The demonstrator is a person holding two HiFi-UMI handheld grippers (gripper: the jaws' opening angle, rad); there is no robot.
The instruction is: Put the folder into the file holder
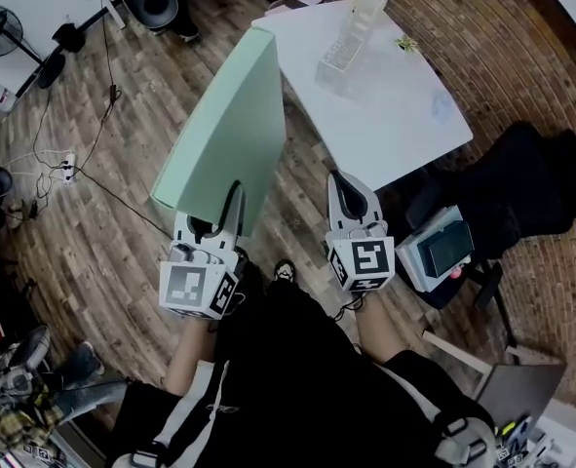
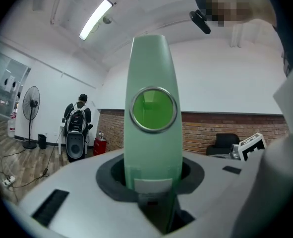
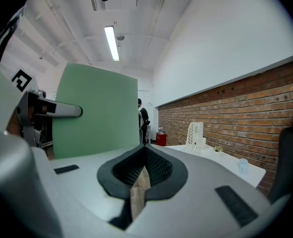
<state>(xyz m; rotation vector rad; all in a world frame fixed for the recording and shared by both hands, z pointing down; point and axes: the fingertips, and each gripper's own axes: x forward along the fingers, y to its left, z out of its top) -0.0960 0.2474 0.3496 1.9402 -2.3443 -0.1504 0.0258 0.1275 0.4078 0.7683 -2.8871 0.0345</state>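
The green folder stands on edge at centre left of the head view, its lower end clamped in the left gripper, which is held out level. Lower right of it, the right gripper points forward with its jaws together and empty. The file holder lies on the white table at upper right.

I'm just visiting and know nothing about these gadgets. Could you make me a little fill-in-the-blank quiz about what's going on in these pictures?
1. The folder clamped in the left gripper is ____ in colour.
2. The right gripper has its jaws together and holds ____.
3. The file holder stands on a ____ table.

Missing words: green; nothing; white.
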